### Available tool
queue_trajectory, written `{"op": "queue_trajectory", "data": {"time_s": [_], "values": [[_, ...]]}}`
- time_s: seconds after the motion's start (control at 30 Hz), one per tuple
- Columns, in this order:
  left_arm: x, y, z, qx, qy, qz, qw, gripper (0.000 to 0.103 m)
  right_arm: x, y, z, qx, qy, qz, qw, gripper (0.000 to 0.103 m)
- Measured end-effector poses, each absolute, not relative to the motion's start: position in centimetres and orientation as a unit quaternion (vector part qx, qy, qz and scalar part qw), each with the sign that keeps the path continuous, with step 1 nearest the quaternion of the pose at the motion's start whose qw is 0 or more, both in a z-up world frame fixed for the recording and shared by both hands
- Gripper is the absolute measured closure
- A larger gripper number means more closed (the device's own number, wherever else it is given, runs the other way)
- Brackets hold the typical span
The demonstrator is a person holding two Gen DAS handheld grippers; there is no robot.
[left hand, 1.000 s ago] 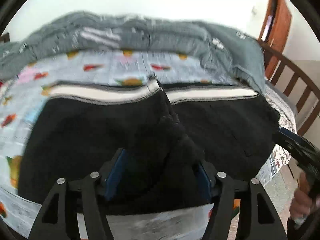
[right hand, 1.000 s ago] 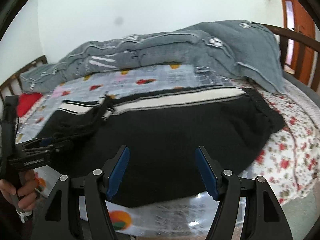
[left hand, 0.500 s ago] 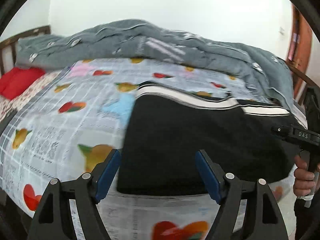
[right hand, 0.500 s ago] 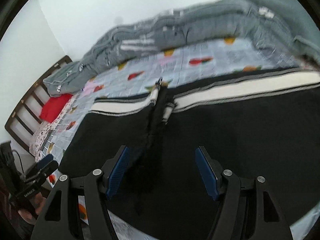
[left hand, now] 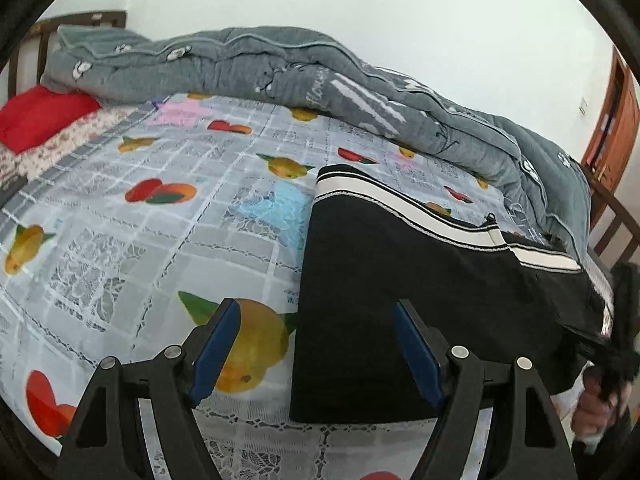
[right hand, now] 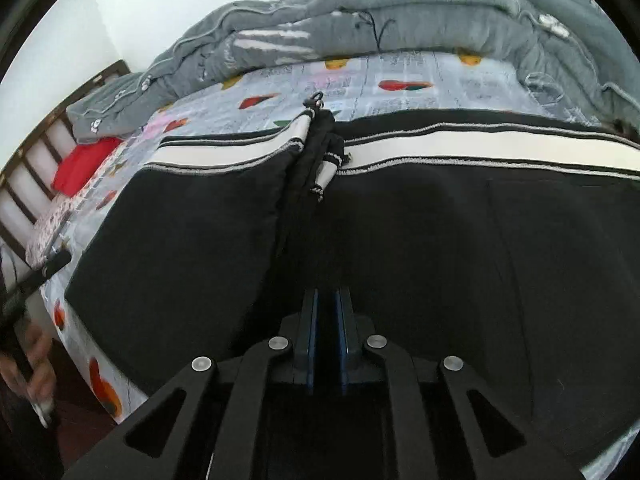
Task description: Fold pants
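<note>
Black pants (left hand: pixel 420 280) with white side stripes lie flat on the fruit-print bed sheet (left hand: pixel 140 220). My left gripper (left hand: pixel 320 344) is open and empty, hovering over the pants' left edge near the bed's front. In the right wrist view the pants (right hand: pixel 440 240) fill the frame, with a bunched fold and a zipper pull at their middle. My right gripper (right hand: pixel 326 320) has its jaws nearly together low on the black fabric; the fabric seems pinched between them. The right gripper also shows blurred at the far right of the left wrist view (left hand: pixel 612 344).
A grey quilt (left hand: pixel 320 64) is heaped along the far side of the bed. A red pillow (left hand: pixel 36 116) lies at the far left. A wooden bed frame (right hand: pixel 36 168) runs along the left side, and a wooden door (left hand: pixel 612 120) is at the right.
My left gripper let go of the pants' bunched middle and moved left to the pants' edge, open. My right gripper moved to the middle fold and closed its jaws there.
</note>
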State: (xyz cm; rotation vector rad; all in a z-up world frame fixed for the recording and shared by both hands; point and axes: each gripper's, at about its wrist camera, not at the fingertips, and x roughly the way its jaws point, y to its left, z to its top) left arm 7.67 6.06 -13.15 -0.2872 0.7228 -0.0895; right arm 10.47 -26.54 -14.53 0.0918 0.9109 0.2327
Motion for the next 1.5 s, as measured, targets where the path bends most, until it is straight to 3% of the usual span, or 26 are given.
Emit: {"op": "queue_trajectory", "data": {"time_s": [0.07,0.13,0.23,0.3,0.33,0.37,0.53,0.6,0.7,0.8,0.9,1.0,1.1,1.13,1.27,1.5], "values": [[7.7,6.3,-13.5,-0.152,0.351,-0.052,0.923,0.027,8.7,-27.0,-12.9,0.058,0.42,0.114,0.899,0.092],[7.8,6.5,-13.8,-0.158,0.351,-0.052,0.922,0.027,7.5,-27.0,-11.3,0.08,0.4,0.135,0.903,0.066],[7.7,6.6,-13.9,-0.172,0.35,-0.059,0.919,0.027,6.4,-26.0,-10.1,0.078,0.376,0.15,0.911,0.046],[7.6,6.7,-13.8,-0.17,0.348,-0.059,0.92,0.027,6.9,-24.3,-10.7,0.057,0.388,0.151,0.907,0.049],[7.5,6.7,-13.7,-0.167,0.347,-0.058,0.921,0.027,7.3,-23.7,-11.3,0.048,0.403,0.146,0.902,0.076],[7.3,6.8,-13.4,-0.162,0.344,-0.056,0.923,0.027,7.7,-23.1,-12.3,0.038,0.42,0.147,0.895,0.088],[6.7,7.8,-12.9,-0.158,0.344,-0.052,0.924,0.027,5.8,-25.0,-11.1,0.081,0.362,0.182,0.911,0.094],[7.0,7.7,-13.1,-0.166,0.351,-0.06,0.92,0.027,6.2,-25.1,-12.4,0.074,0.391,0.161,0.903,0.094],[8.1,7.0,-14.0,-0.172,0.376,-0.07,0.908,0.027,6.7,-24.0,-14.7,0.038,0.419,0.151,0.895,0.093],[8.9,5.7,-15.7,-0.154,0.418,-0.084,0.891,0.027,5.7,-25.1,-13.0,0.052,0.409,0.157,0.897,0.087],[8.6,4.6,-16.0,-0.122,0.411,-0.08,0.9,0.026,4.2,-27.8,-11.5,0.05,0.392,0.126,0.91,0.078],[8.7,4.7,-15.7,-0.14,0.414,-0.088,0.895,0.026,2.8,-31.2,-10.6,0.043,0.384,0.071,0.92,0.076],[9.2,5.0,-15.5,-0.152,0.412,-0.093,0.894,0.026,1.2,-36.6,-10.0,0.062,0.375,-0.005,0.925,0.048],[9.4,5.0,-15.5,-0.153,0.412,-0.092,0.893,0.026,0.7,-38.4,-10.1,0.066,0.371,-0.036,0.925,0.045],[11.1,4.6,-15.5,-0.156,0.424,-0.108,0.886,0.027,-0.3,-45.5,-10.5,0.111,0.368,-0.137,0.913,0.045],[14.9,4.5,-15.5,-0.202,0.442,-0.124,0.865,0.03,3.3,-53.2,-12.2,0.234,0.365,-0.144,0.889,0.044]]}}
